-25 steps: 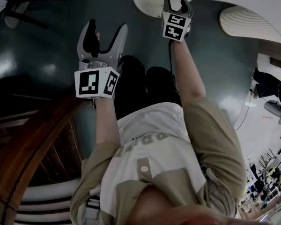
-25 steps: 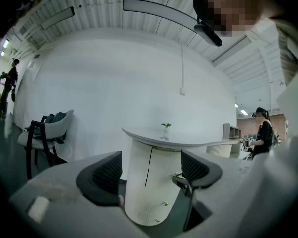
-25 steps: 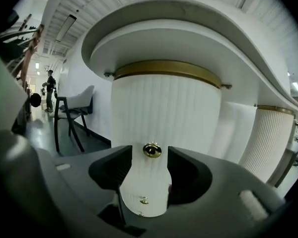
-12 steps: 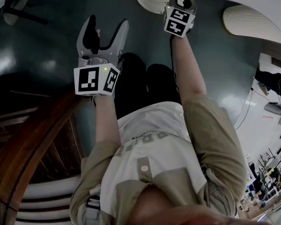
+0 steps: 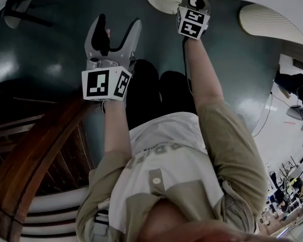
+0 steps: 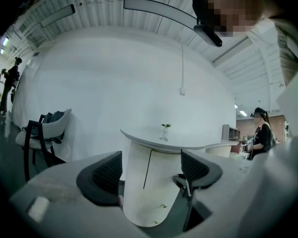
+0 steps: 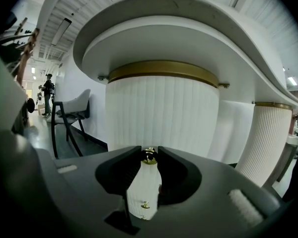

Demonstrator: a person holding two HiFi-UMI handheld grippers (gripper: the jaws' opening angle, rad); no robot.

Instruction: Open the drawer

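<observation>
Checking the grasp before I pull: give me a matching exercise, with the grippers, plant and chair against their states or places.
1 left gripper
2 right gripper
3 plant
4 chair

A shut on the knob
B on the tabletop
C open, empty
D by the wall

Pairs: 1-C, 2-A, 3-B, 4-D. The right gripper's jaws have just been closing, with the knob between them.

The cabinet [image 7: 161, 113] is white and ribbed, matt finish; its little knob [image 7: 149, 155] looks like shiny brass. Floor [image 5: 50, 59] is dark, glossy. Handrail [image 5: 35, 150] is varnished wood.
</observation>
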